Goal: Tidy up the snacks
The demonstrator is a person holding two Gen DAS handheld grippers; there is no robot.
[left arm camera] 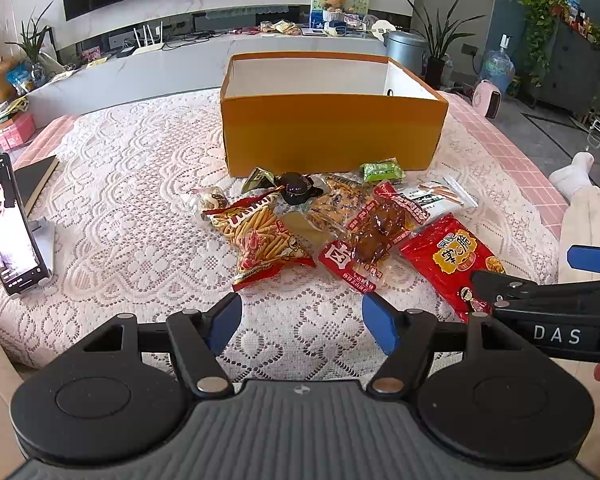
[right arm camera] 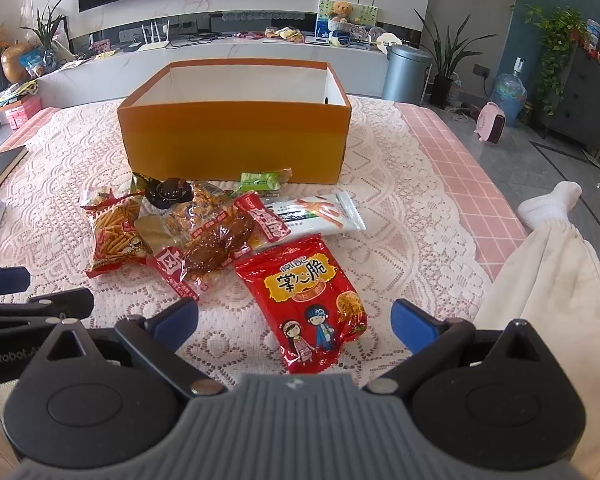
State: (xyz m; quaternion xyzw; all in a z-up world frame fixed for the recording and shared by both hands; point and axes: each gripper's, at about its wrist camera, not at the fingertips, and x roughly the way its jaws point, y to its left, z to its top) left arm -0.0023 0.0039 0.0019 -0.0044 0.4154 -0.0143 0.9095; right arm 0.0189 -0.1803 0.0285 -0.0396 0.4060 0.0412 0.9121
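An open orange box (left arm camera: 332, 132) (right arm camera: 236, 140) stands on the lace-covered table, and what shows of its inside is bare. Several snack packs lie in a pile in front of it: a fries bag (left arm camera: 260, 236) (right arm camera: 112, 236), a braised-meat pack (left arm camera: 374, 236) (right arm camera: 216, 250), a white stick pack (left arm camera: 436, 196) (right arm camera: 316, 216), a green pack (left arm camera: 382, 171) (right arm camera: 262, 181) and a red crisps bag (left arm camera: 454, 260) (right arm camera: 314, 300). My left gripper (left arm camera: 302, 322) is open and empty, just short of the pile. My right gripper (right arm camera: 294, 322) is open, with the red crisps bag's near end between its fingers.
A phone on a stand (left arm camera: 8, 224) plays video at the table's left, beside a dark notebook (left arm camera: 36, 178). A person's leg in a white sock (right arm camera: 552, 204) is at the right. A TV counter (right arm camera: 236, 50) and bin (right arm camera: 406, 74) stand behind the table.
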